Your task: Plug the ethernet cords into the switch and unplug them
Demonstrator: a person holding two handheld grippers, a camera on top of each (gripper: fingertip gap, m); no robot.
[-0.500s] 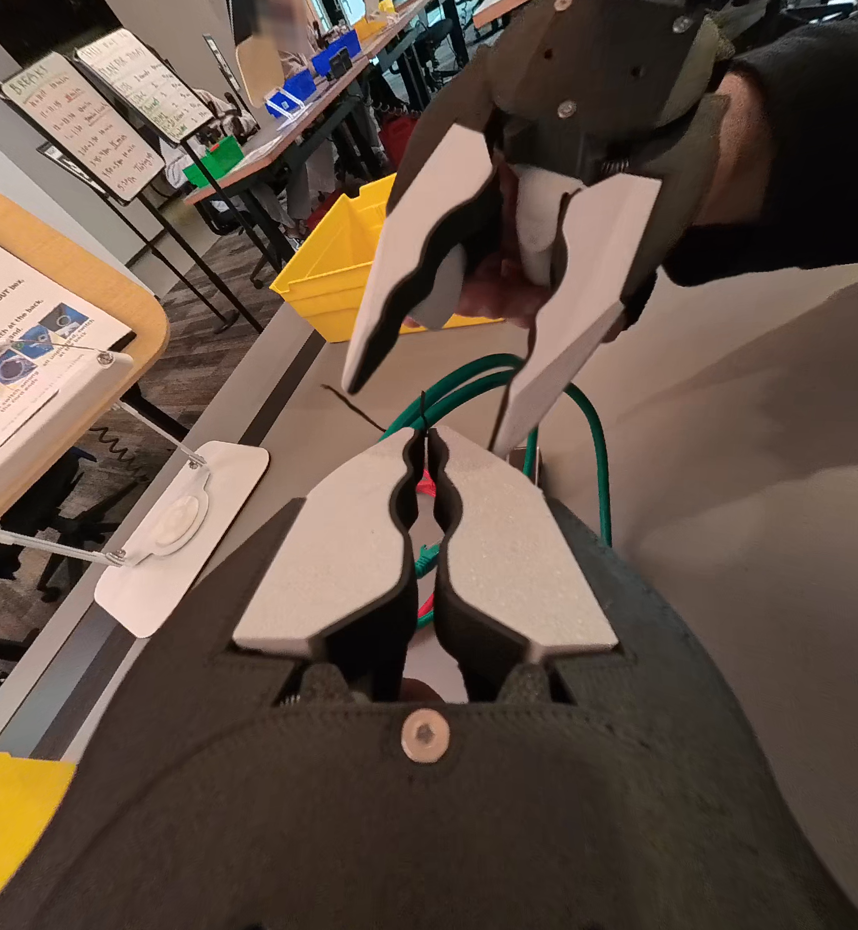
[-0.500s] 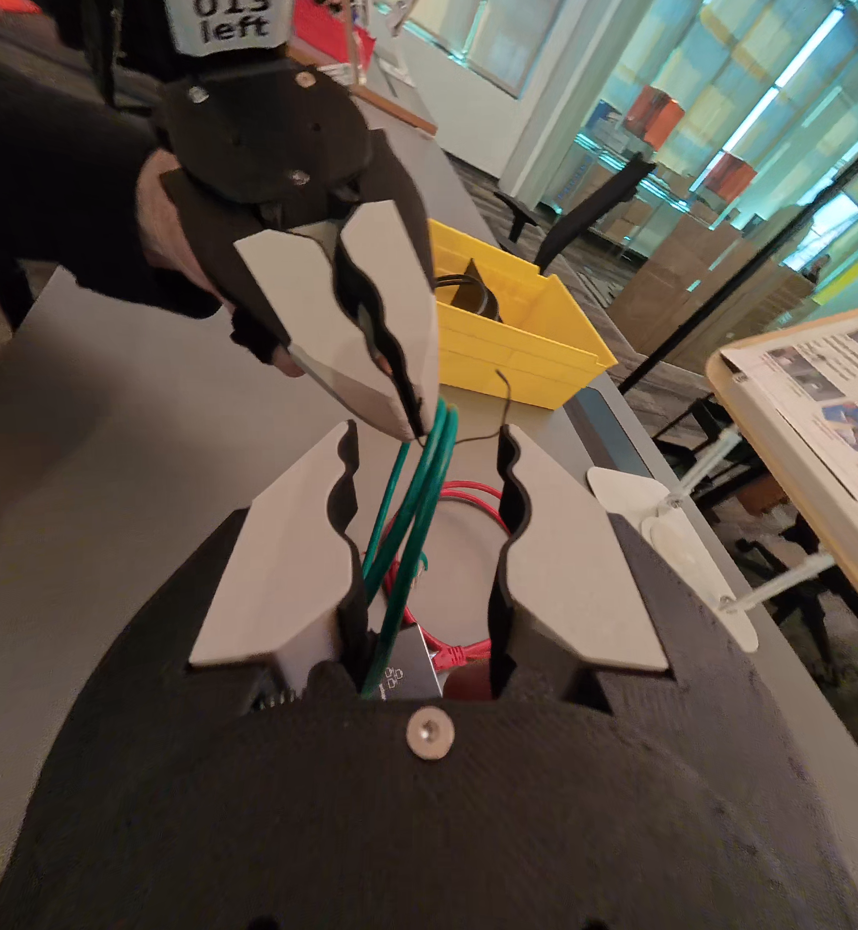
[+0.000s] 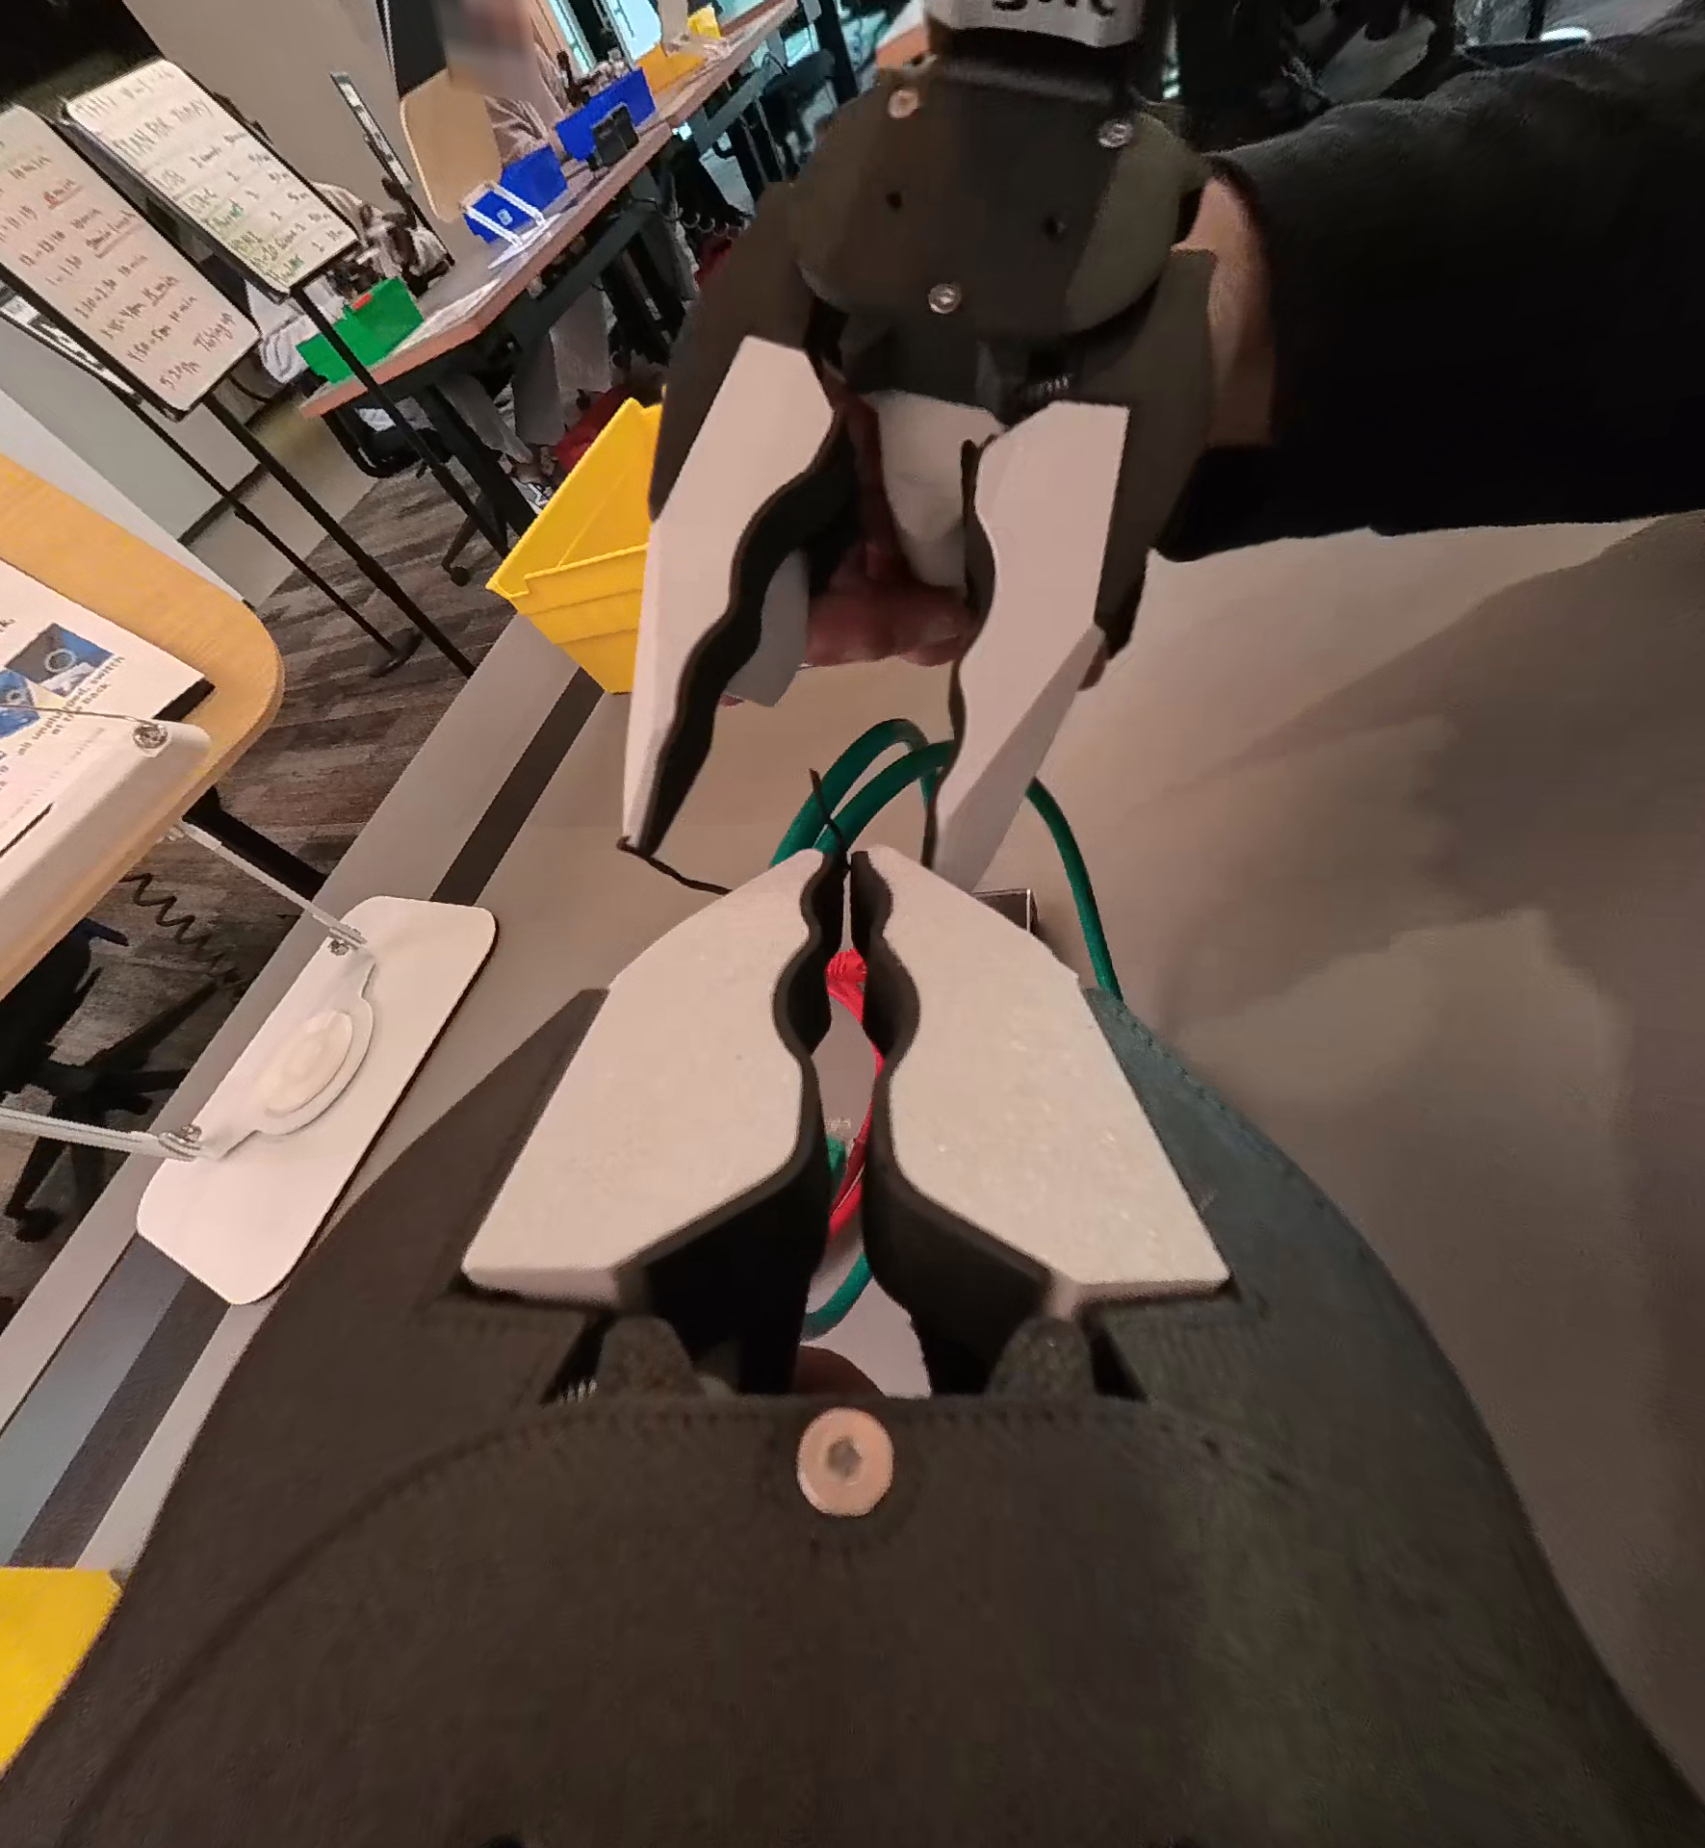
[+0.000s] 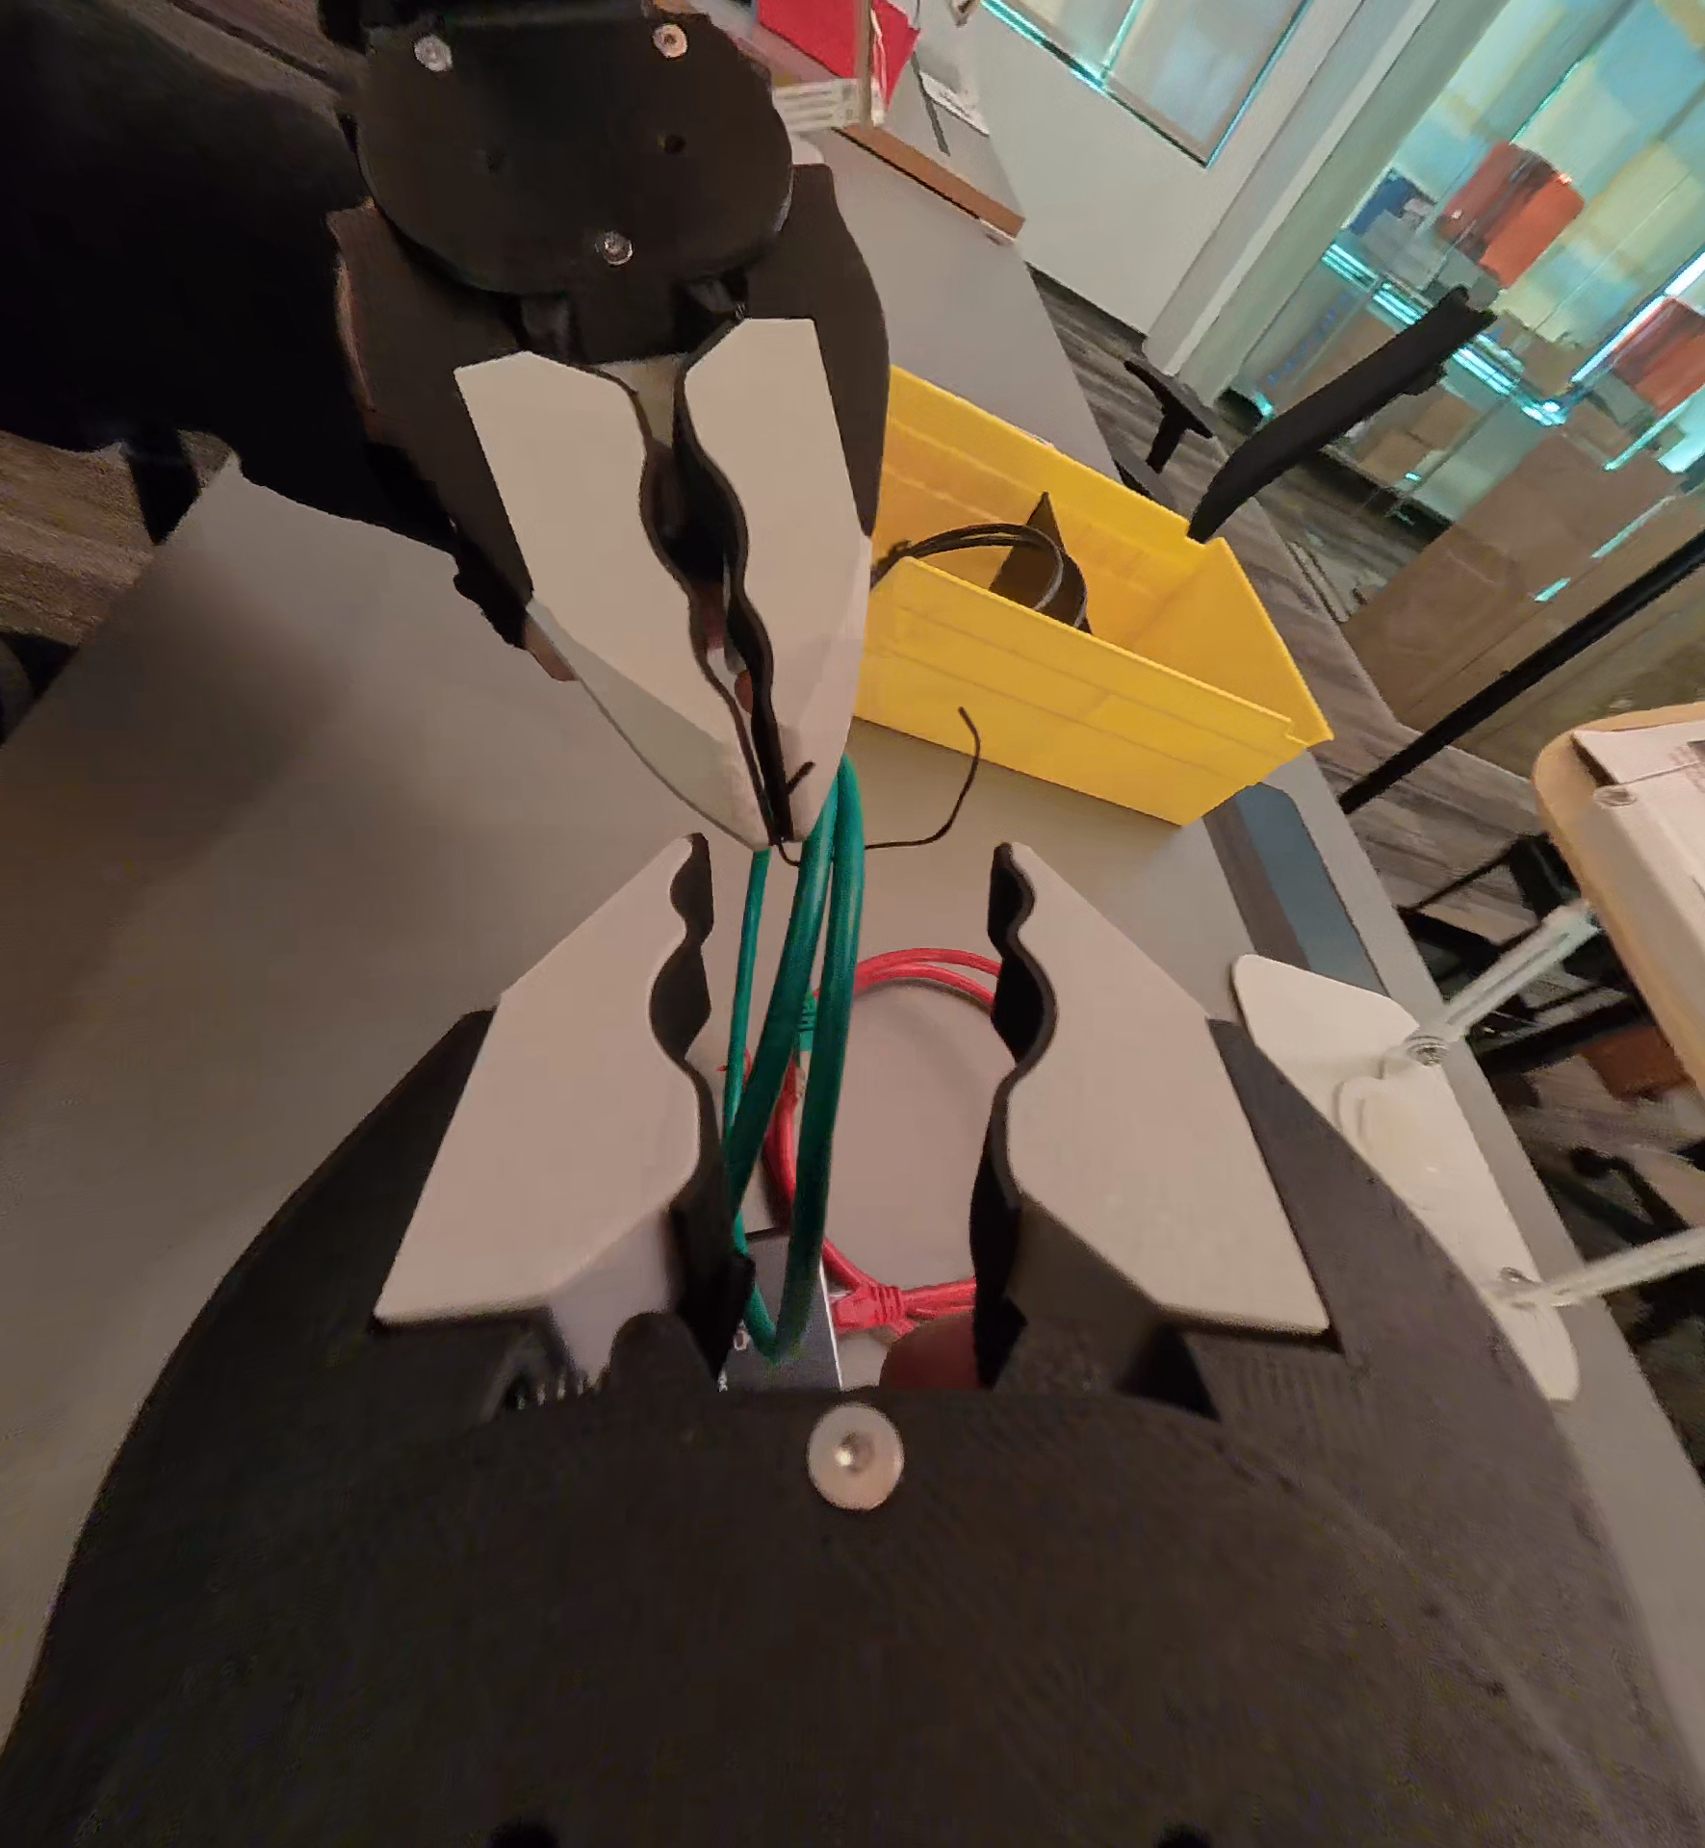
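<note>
Above gray table [image 4: 228, 800]: left gripper [image 4: 778, 820] pinches tie on green cord [image 4: 808, 1000], lifting it. Right gripper [image 4: 848, 870] spread wide. Red cord [image 4: 878, 1305] plugged into switch [image 4: 798, 1340]; green cord seems plugged too. Unplugging left.

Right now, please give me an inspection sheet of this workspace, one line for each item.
Surface: grey table, mostly bare.
Job's things: switch under the right claw; red cord at its side.
Clutter: yellow bin holding black items; white stand base.
Grippers: left claw shut on the black tie; right claw open.
Cables: green cord coil hanging from the tie.
Surroundings: whiteboards, desks, a chair.
</note>
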